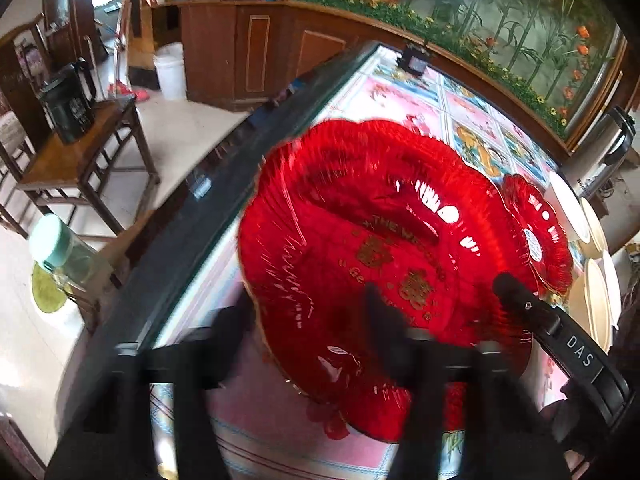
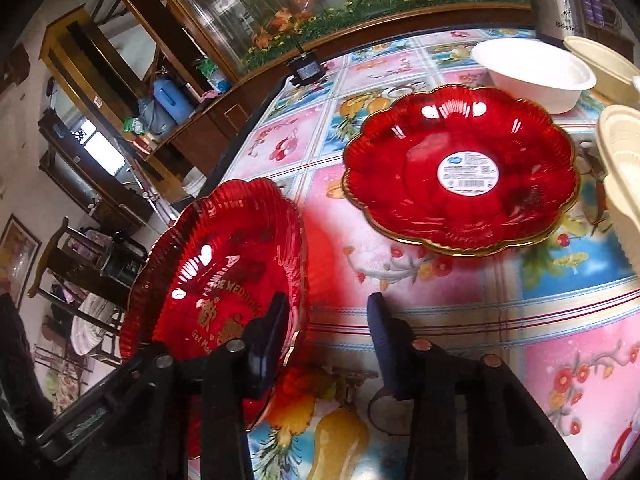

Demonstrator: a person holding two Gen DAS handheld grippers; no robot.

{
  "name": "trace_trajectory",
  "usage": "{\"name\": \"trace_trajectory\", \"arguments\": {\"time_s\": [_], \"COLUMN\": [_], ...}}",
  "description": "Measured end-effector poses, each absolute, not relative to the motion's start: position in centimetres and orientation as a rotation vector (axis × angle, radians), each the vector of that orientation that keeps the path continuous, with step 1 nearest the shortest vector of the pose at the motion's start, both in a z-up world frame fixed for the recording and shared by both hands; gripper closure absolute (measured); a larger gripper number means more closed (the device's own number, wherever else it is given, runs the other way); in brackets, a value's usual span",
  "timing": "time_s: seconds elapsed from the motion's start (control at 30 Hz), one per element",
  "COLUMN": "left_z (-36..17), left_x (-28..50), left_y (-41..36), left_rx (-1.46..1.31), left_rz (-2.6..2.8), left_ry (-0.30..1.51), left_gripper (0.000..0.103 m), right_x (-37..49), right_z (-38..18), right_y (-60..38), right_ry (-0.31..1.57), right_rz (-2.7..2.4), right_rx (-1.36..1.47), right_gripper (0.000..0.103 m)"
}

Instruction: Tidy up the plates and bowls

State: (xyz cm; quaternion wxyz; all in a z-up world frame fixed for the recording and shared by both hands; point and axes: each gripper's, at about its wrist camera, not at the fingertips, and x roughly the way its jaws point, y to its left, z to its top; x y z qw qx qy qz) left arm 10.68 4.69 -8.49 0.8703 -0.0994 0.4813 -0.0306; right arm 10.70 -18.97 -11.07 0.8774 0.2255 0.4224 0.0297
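Observation:
A large red glass plate [image 1: 360, 208] with gold lettering lies tilted at the table's left edge, also seen in the right wrist view [image 2: 208, 264]. My left gripper [image 1: 310, 320] is blurred; its jaws straddle the plate's near left rim with a wide gap, open. My right gripper [image 2: 328, 328] is open too: one finger lies over the lettered plate, the other stands clear of the rim over the tablecloth. One of its fingers [image 1: 516, 288] shows at the plate's right side. A second red plate [image 2: 460, 168] with a white sticker lies flat further back [image 1: 536, 232].
A white bowl [image 2: 532, 72] and stacked cream bowls [image 2: 620, 160] stand at the right of the floral-cloth table [image 2: 440, 312]. A small black device [image 2: 306, 68] sits at the far edge. Left of the table are a wooden stool [image 1: 80, 152] with a black kettle [image 1: 68, 108] and a mint-lidded jar [image 1: 52, 244].

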Motion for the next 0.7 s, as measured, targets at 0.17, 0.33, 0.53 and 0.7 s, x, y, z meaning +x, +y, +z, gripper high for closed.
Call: {"name": "trace_trajectory", "arguments": {"time_s": [0.17, 0.33, 0.53, 0.7], "left_z": [-8.9, -8.5, -8.2, -7.2], "left_x": [10.7, 10.2, 9.0, 6.3], "left_y": [4.6, 4.3, 4.5, 5.0], "left_rx": [-0.213, -0.192, -0.198, -0.182], "left_rz": [-0.068, -0.066, -0.067, -0.061], "left_ry": [1.015, 1.009, 1.015, 0.983], "left_gripper": [0.087, 0.087, 0.087, 0.087], "right_x": [10.4, 10.4, 9.4, 7.2], "right_z": [-10.6, -10.5, -10.3, -9.7], "right_y": [-18.2, -18.5, -18.7, -18.2], "right_ry": [0.850, 0.842, 0.834, 0.788], "right_rz": [0.083, 0.088, 0.091, 0.118], "right_rx": [0.431, 0.436, 0.424, 0.385], "right_gripper": [0.088, 0.090, 0.091, 0.091]}}
